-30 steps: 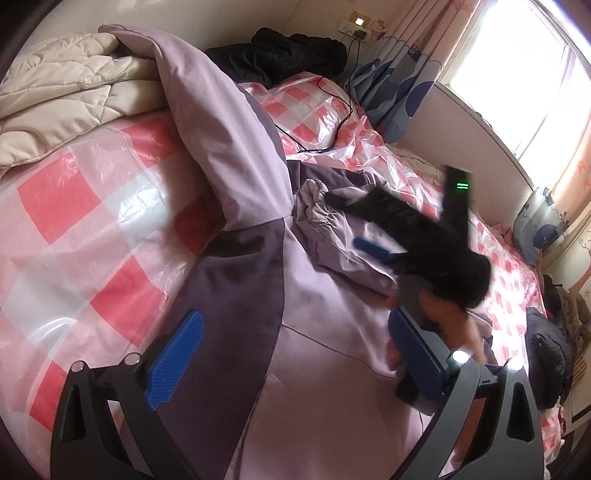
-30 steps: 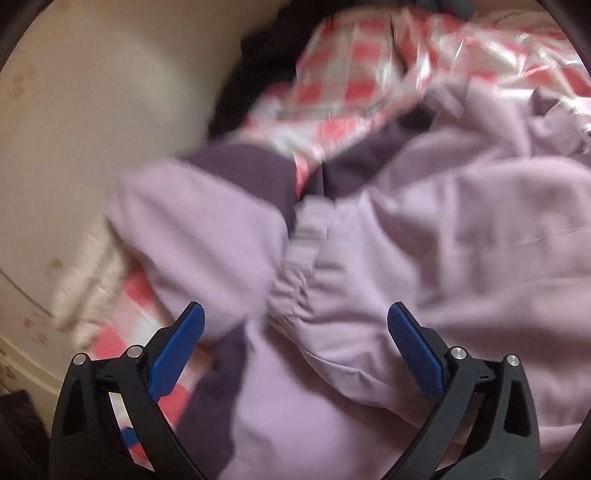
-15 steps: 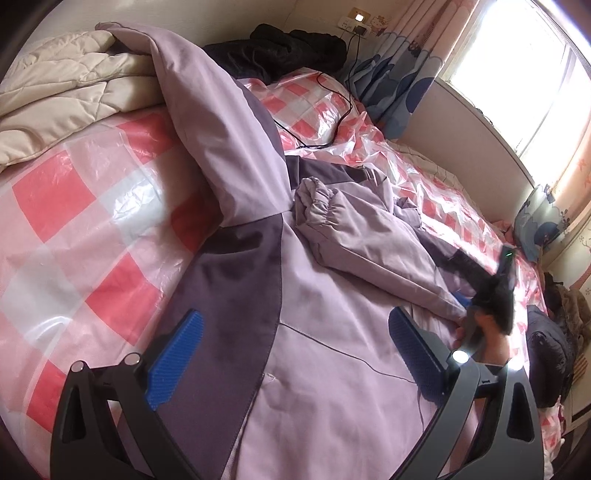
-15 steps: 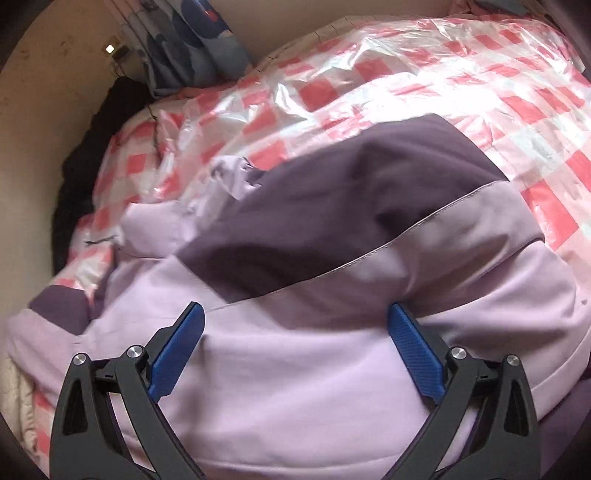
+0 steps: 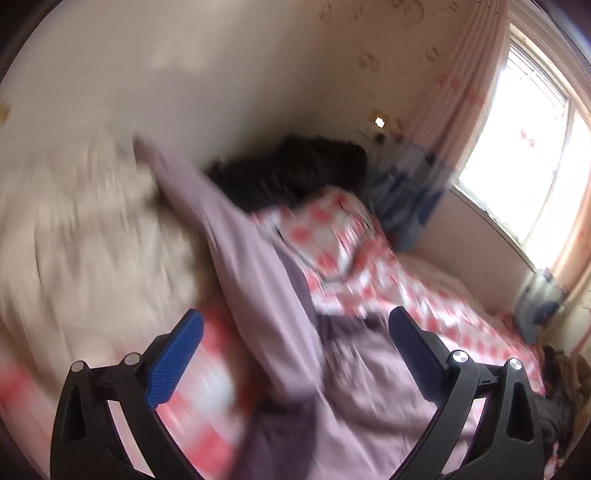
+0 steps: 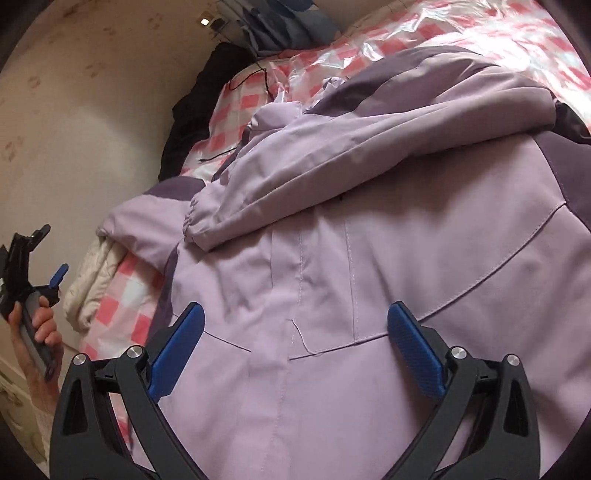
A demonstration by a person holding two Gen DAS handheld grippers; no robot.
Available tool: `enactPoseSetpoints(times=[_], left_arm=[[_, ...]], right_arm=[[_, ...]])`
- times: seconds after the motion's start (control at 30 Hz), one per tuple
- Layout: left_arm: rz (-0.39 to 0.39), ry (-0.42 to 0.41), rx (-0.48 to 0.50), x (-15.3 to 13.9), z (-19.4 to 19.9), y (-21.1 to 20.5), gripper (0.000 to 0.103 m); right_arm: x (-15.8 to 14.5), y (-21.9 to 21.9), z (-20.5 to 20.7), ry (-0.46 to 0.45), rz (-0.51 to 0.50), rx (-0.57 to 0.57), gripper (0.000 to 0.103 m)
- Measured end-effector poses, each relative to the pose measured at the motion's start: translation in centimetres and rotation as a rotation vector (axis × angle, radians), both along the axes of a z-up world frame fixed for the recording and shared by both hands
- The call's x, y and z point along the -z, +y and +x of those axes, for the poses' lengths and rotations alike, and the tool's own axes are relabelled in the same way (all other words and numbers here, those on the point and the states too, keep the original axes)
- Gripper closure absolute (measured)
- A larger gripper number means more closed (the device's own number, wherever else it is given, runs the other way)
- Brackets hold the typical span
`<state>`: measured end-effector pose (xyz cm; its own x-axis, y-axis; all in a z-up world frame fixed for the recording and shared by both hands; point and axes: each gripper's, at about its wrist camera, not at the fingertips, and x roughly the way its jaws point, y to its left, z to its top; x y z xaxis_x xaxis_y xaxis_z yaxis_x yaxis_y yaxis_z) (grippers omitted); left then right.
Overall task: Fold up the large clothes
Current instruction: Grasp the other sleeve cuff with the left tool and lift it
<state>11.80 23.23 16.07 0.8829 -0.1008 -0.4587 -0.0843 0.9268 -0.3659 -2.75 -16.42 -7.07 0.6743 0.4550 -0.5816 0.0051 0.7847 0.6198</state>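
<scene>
L tongs (image 5: pixel 293 352) swung up off jacket (image 6: pixel 369 277), R tongs (image 6: pixel 293 343) lower; both gaping, empty.

a lilac jacket (image 6: pixel 369 258) with dark purple panels lies spread on the bed, 1 sleeve (image 6: pixel 295 177) folded across it.

Ahead of our right gripper (image 6: pixel 295 338) the bed (image 6: pixel 424 33), under pink-checked plastic, carries the lilac jacket (image 6: pixel 406 258); left of it we see a cream quilt (image 6: pixel 92 273), farther off dark clothing (image 6: pixel 192 99).
</scene>
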Motion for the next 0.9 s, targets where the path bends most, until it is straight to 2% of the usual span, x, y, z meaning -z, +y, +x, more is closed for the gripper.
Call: enactPoseSetpoints(times=[0.07,0.1,0.17,0.23,0.27,0.37,0.43,0.6,0.7,0.73,0.77,0.83,0.9], left_arm=[[0.107,-0.017,-0.167,-3.6,4.3,4.0,0.007],[0.148,-0.011,-0.215,-4.6,6.2,5.4,0.007],[0.195,0.075,-0.296,-5.3,11.4,9.0,0.007],[0.169,0.206,-0.349,-4.1,16.0,12.7,0.007],[0.109,0.266,-0.372,-2.9,17.6,14.4,0.007],[-0.034,0.346,-0.395,0.2,20.3,17.0,0.007],[-0.017,0.364,-0.427,1.3,21.0,17.2,0.007],[0.051,0.315,-0.424,1.6,21.9,15.3,0.01],[0.064,0.302,-0.387,1.7,22.6,14.5,0.043],[0.069,0.308,-0.364,1.9,22.9,14.3,0.065],[0.061,0.319,-0.33,2.0,23.4,14.2,0.075],[0.03,0.293,-0.302,1.8,23.2,14.2,0.084],[-0.019,0.246,-0.286,1.1,22.5,14.2,0.086]], right_arm=[[0.0,-0.5,0.4,0.015,0.04,-0.002,0.007],[0.2,-0.7,0.6,0.017,0.055,0.0,0.007],[0.4,-0.5,0.4,0.02,0.053,-0.004,0.007],[0.4,-0.3,0.7,0.022,0.034,-0.005,0.007],[0.4,-0.1,0.7,0.022,0.022,-0.006,0.007],[0.5,0.4,0.8,0.019,-0.02,-0.007,0.007],[0.6,0.6,0.8,0.016,-0.039,-0.008,0.007],[0.7,1.2,0.9,0.008,-0.078,-0.006,0.007],[0.8,1.4,0.9,0.007,-0.094,-0.006,0.006],[0.8,1.4,0.9,0.007,-0.096,-0.006,0.006],[0.8,1.5,0.9,0.007,-0.097,-0.006,0.006],[0.8,1.5,0.9,0.007,-0.097,-0.004,0.006],[0.7,1.5,1.0,0.009,-0.096,-0.003,0.006]])
